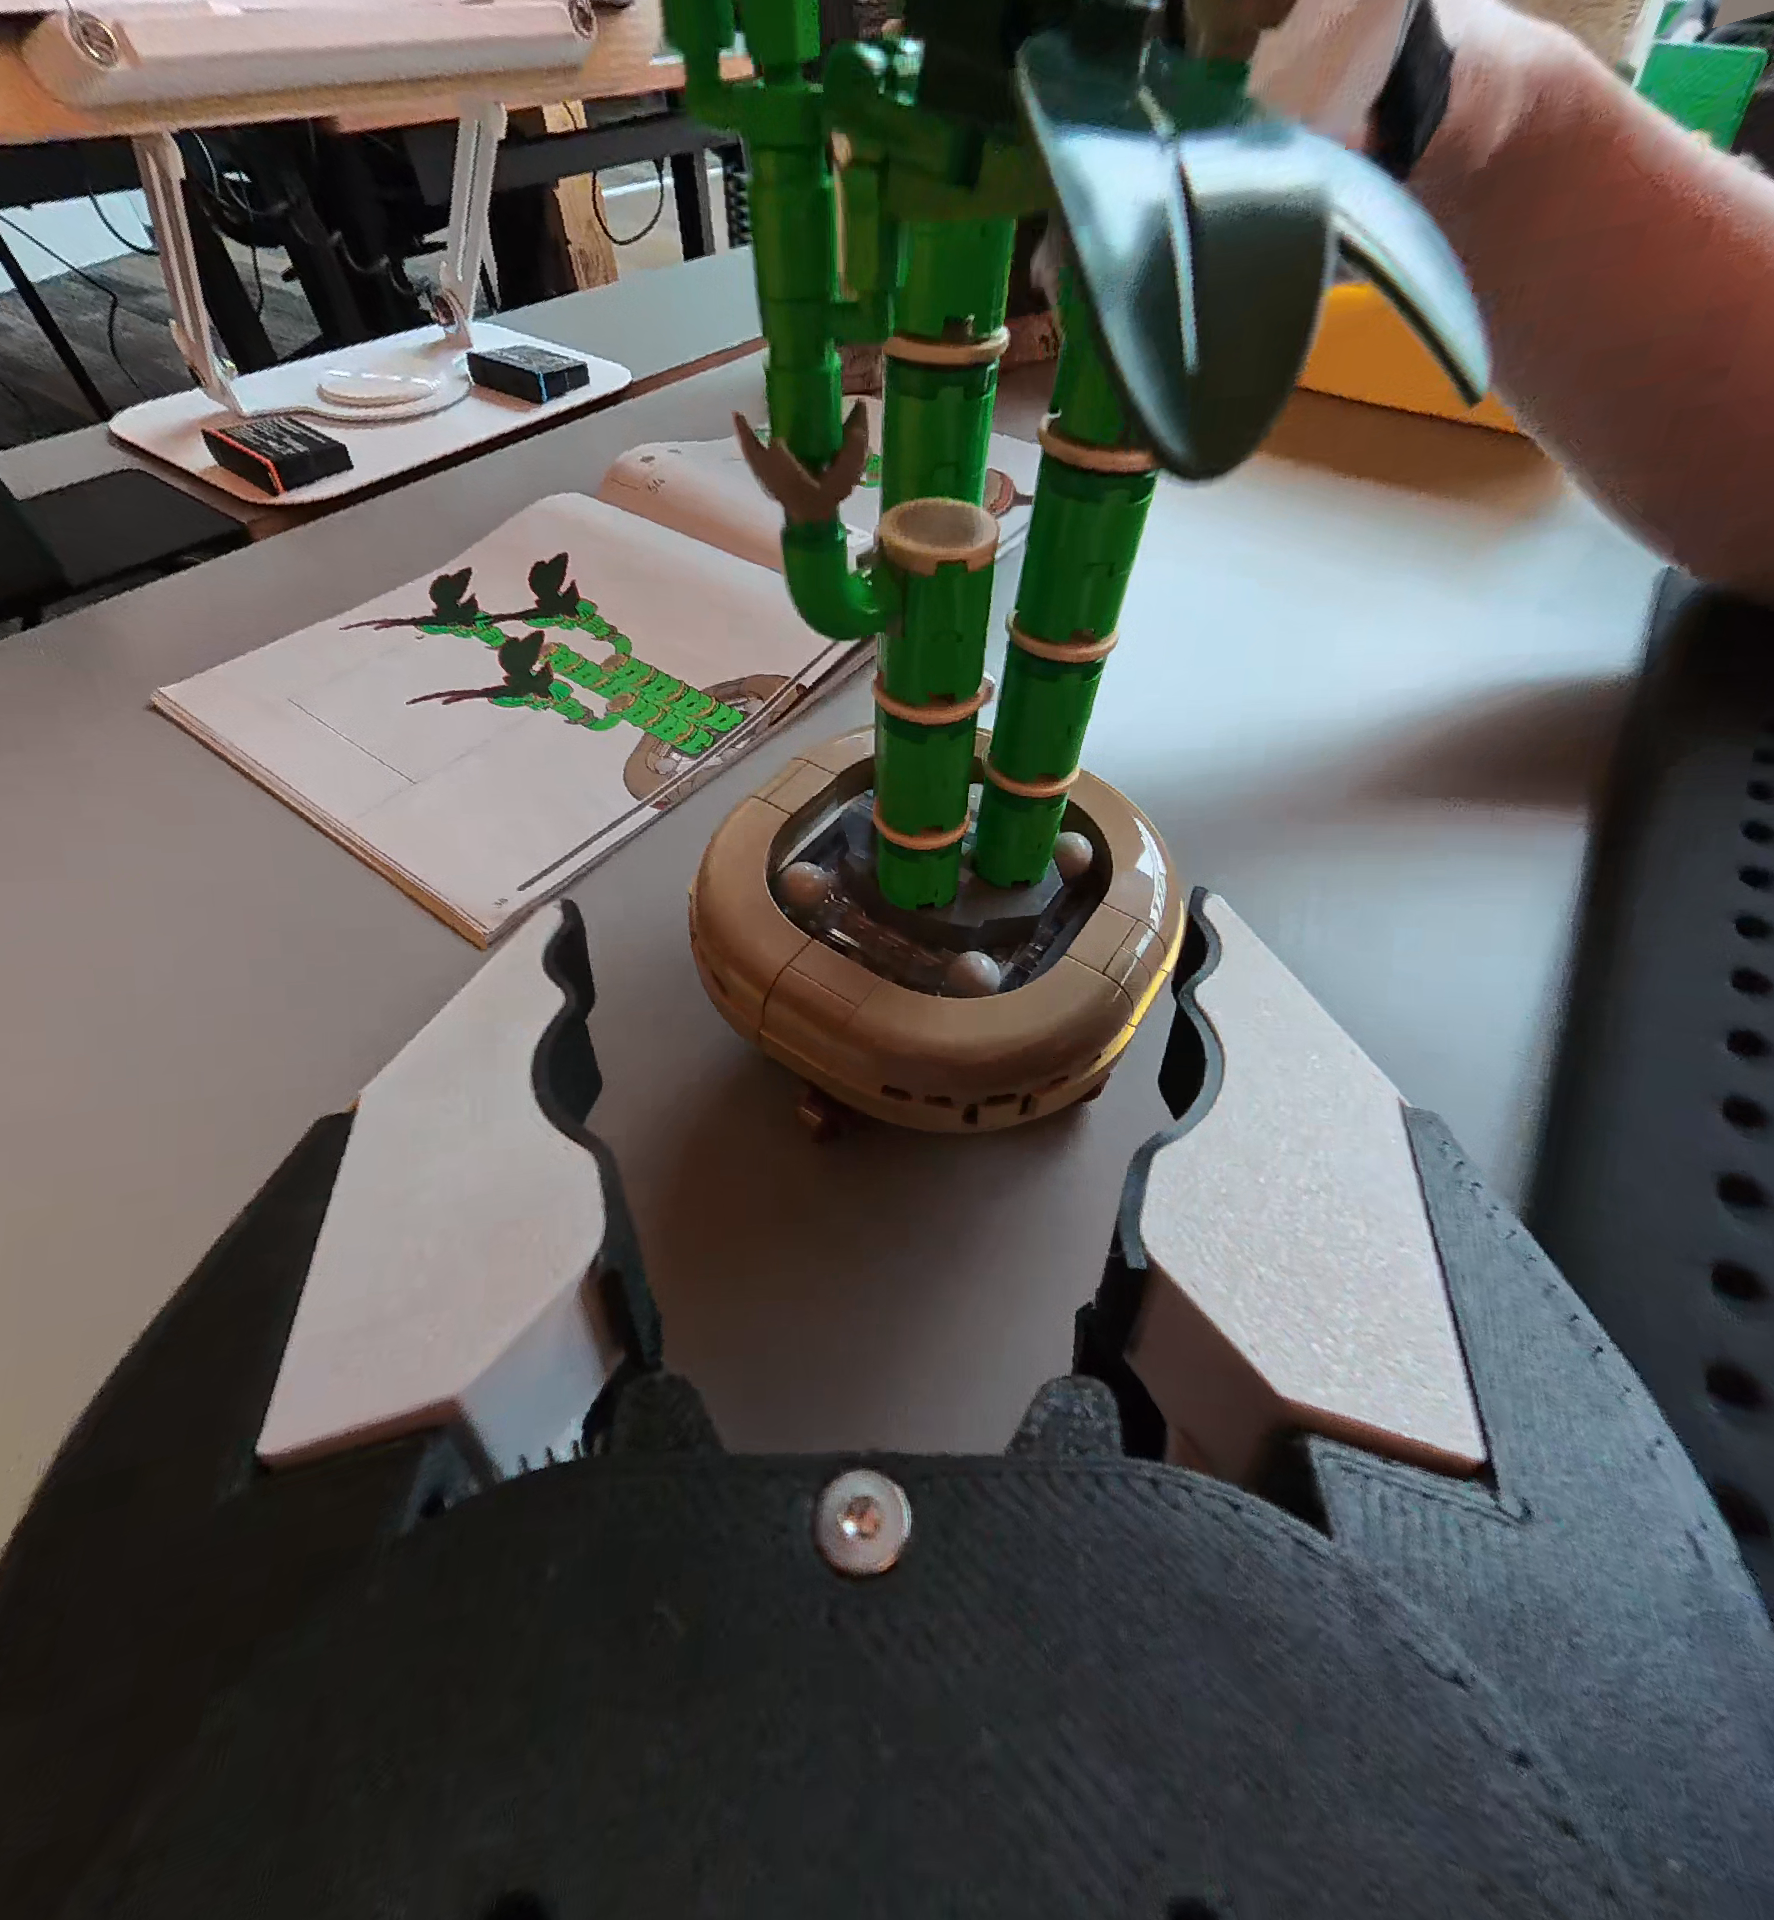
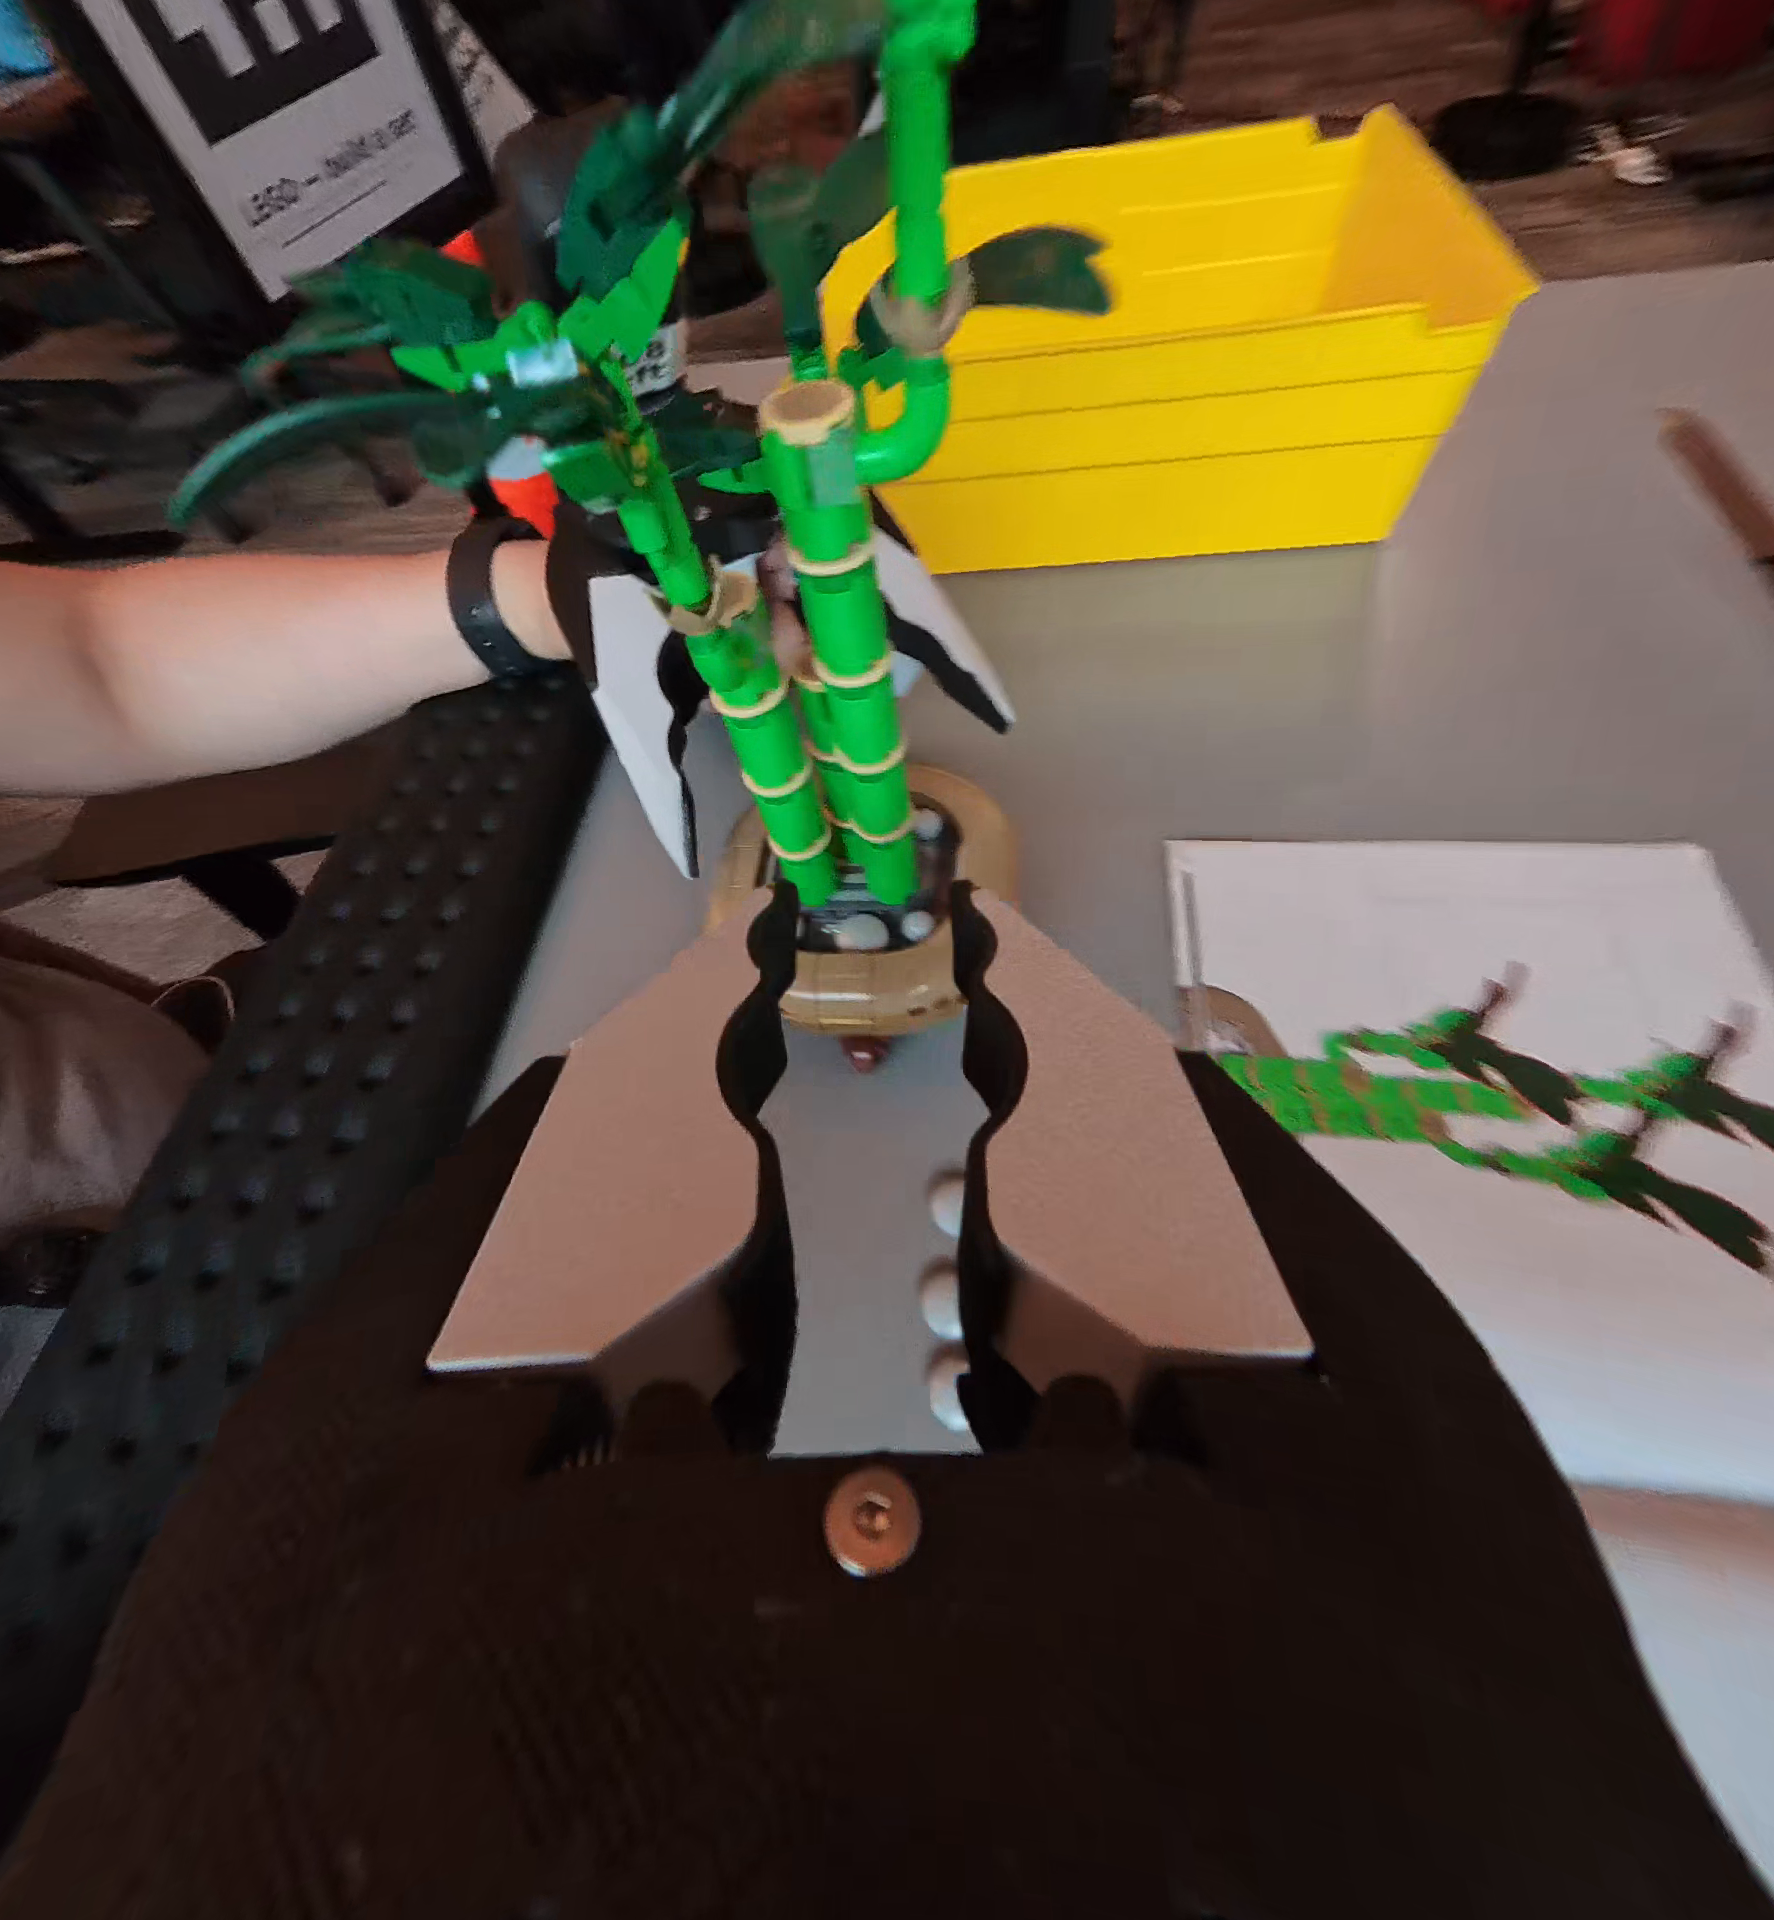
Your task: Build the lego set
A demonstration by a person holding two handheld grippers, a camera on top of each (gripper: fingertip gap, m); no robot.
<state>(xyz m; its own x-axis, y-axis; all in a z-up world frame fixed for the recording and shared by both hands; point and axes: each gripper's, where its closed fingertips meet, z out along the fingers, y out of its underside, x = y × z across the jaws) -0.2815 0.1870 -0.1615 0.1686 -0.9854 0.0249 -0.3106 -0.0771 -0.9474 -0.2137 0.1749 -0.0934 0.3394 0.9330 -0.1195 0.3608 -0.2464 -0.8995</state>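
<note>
grey table point(image 1: 187, 935), bamboo model point(image 1: 930, 675), left jaws wide, right jaws narrow, yellow bin point(image 2: 1226, 416) only in right view

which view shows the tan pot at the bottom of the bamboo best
The left wrist view: the tan pot sits sharp and whole between the open fingers, with its round rim, dark inside and pale pebbles clear. In the right wrist view the pot is smaller and blurred, its sides partly hidden behind that gripper's fingertips.

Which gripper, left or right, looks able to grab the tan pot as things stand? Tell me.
Probably the left gripper: its jaws stand open wider than the tan pot, with bare table between. The right gripper looks too narrowly open.
</note>
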